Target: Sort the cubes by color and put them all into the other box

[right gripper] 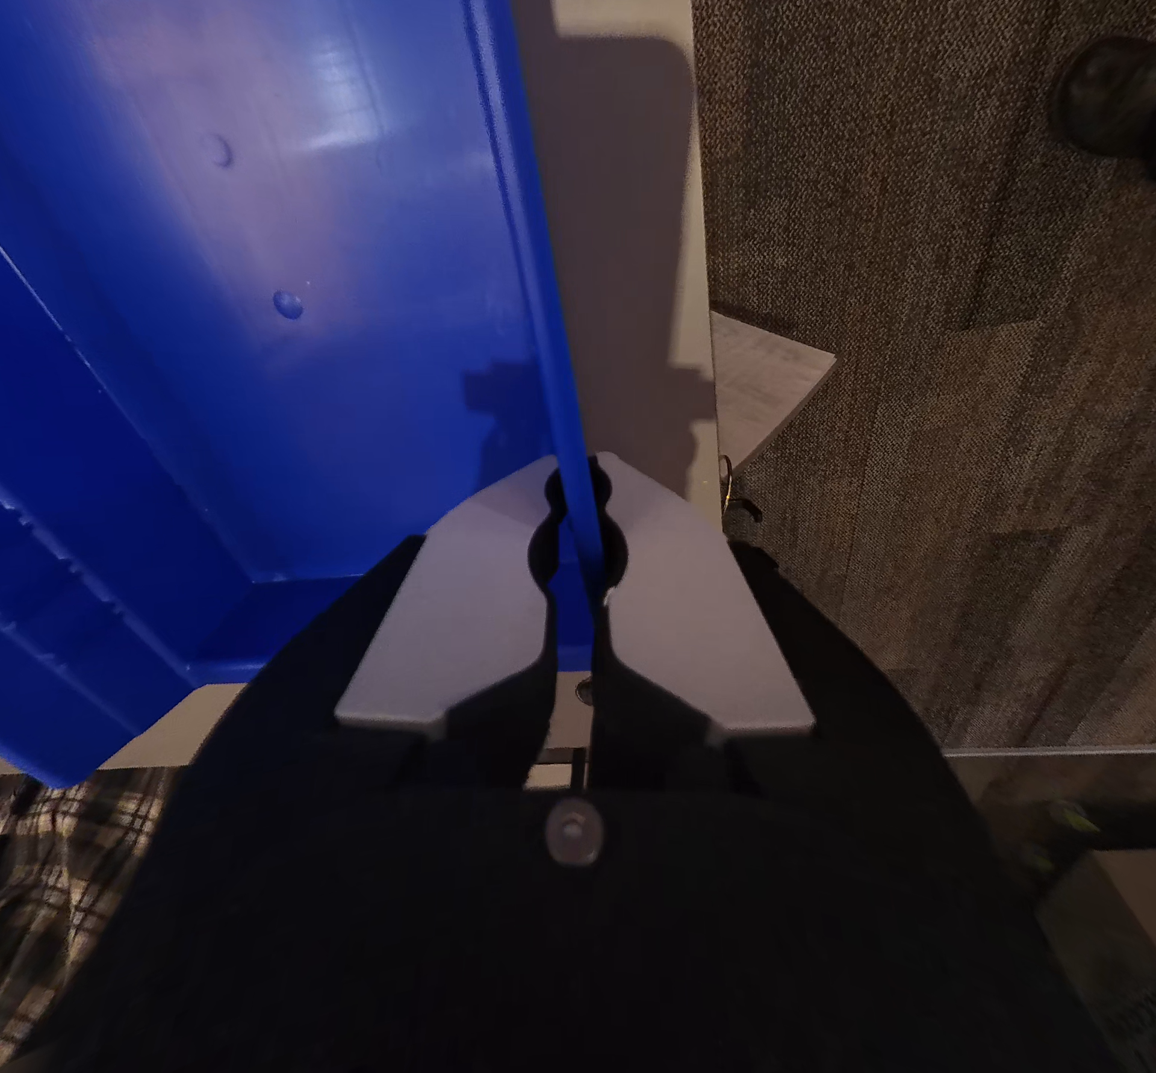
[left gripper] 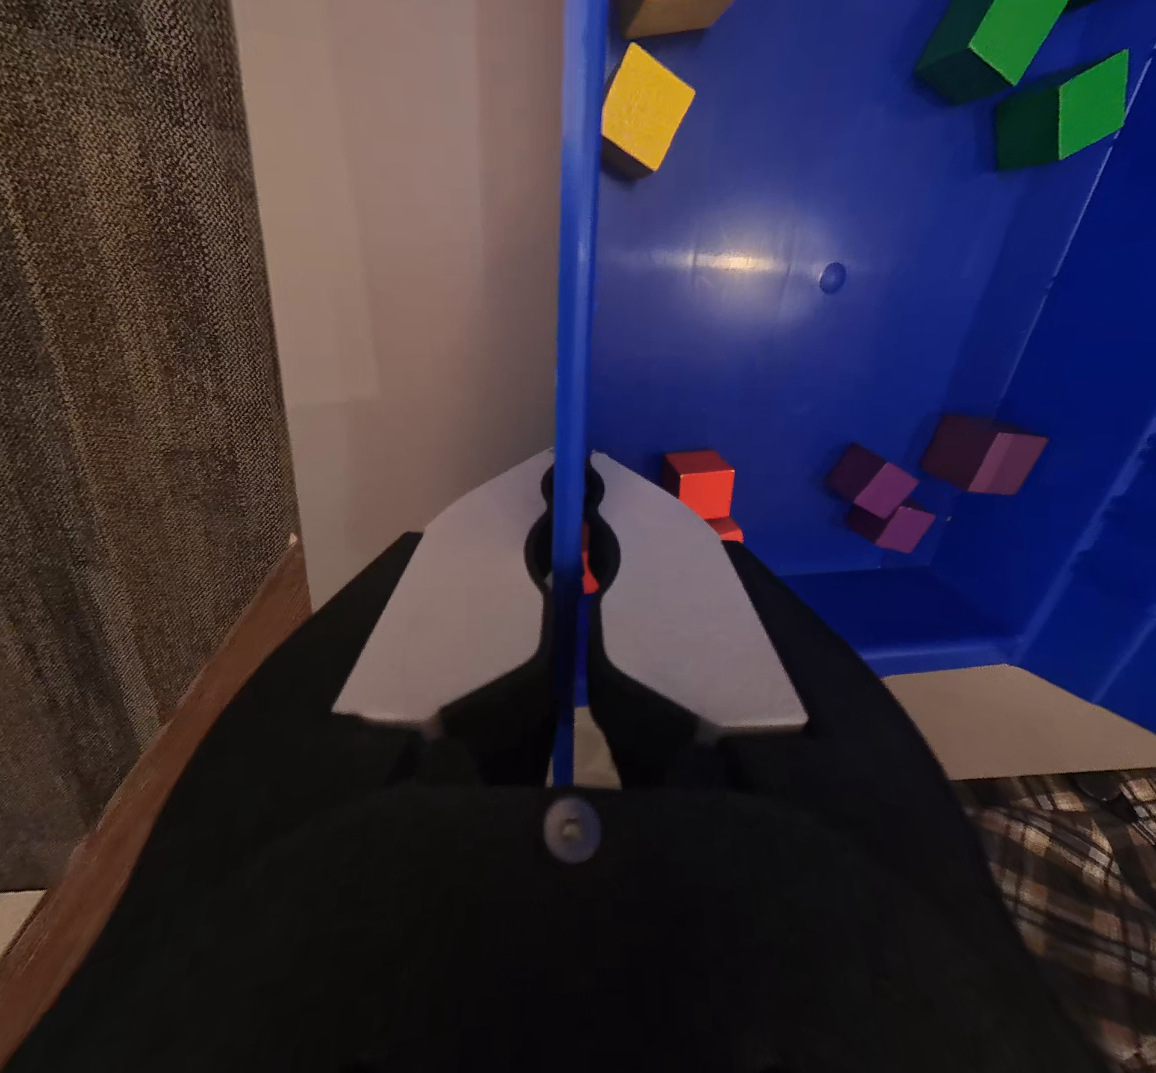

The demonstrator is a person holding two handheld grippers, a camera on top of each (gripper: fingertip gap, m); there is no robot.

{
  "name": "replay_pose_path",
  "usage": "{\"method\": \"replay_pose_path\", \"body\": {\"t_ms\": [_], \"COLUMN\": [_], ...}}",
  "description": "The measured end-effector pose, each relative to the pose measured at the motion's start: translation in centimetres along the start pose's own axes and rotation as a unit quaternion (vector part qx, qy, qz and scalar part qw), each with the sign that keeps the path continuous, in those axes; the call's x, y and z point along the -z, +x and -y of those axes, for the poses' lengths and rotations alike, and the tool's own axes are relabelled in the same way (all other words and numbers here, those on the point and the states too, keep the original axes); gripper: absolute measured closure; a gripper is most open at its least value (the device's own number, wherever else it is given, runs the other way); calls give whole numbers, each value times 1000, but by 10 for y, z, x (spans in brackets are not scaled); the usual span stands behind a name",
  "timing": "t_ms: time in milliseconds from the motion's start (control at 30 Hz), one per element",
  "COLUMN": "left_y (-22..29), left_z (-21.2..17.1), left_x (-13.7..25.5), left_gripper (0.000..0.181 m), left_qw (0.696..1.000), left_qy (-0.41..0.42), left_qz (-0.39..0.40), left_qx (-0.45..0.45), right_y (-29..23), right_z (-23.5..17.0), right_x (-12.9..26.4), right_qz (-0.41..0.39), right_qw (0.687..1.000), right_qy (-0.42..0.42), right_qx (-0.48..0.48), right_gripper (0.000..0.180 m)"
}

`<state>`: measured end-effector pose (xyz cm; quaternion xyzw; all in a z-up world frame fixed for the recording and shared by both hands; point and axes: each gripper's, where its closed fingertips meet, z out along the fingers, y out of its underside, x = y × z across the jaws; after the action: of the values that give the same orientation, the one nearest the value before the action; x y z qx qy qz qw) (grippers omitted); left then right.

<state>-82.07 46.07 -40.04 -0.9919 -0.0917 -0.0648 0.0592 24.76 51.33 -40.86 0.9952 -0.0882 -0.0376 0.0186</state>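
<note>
Holding yellow cubes (left gripper: 647,104), green cubes (left gripper: 1019,20), purple cubes (left gripper: 885,489) and red cubes (left gripper: 700,477) in separate clusters, the bin (left gripper: 782,323) sits on a pale table (left gripper: 406,230). Left gripper (left gripper: 570,473) clamps its left wall edge-on. Right gripper (right gripper: 578,477) pinches the right wall of an empty-looking bin (right gripper: 250,292); whether these are one bin cannot be told. Carpet (right gripper: 938,292) lies beyond.

In the left wrist view, the glossy blue plastic box (left gripper: 782,305) has a bare middle floor, open to a gripper. Yellow wooden cubes (left gripper: 644,104) crowd its thin side wall (left gripper: 572,230), green cubes (left gripper: 1026,17) the far corner, purple cubes (left gripper: 888,492) and red cubes (left gripper: 700,477) the near end. The second blue plastic box (right gripper: 250,230) lies bare inside.
</note>
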Motion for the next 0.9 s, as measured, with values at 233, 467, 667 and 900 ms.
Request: {"method": "replay_pose_path", "body": {"t_ms": [233, 467, 667, 900], "left_y": [-14, -30, -44, -50], "left_z": [0, 7, 6, 4], "left_x": [2, 4, 6, 7], "left_gripper": [176, 176, 176, 176], "left_qw": [1000, 1000, 1000, 1000], "left_qy": [0, -4, -3, 5], "left_qz": [2, 9, 11, 3], "left_qx": [-2, -6, 1, -4], "right_y": [0, 0, -1, -2], "right_z": [0, 1, 1, -6], "right_x": [0, 0, 0, 0], "right_qz": [0, 2, 1, -7], "right_qw": [1000, 1000, 1000, 1000], "right_qy": [3, 9, 6, -8], "right_qx": [-5, -12, -13, 18], "right_gripper": [174, 173, 173, 174]}}
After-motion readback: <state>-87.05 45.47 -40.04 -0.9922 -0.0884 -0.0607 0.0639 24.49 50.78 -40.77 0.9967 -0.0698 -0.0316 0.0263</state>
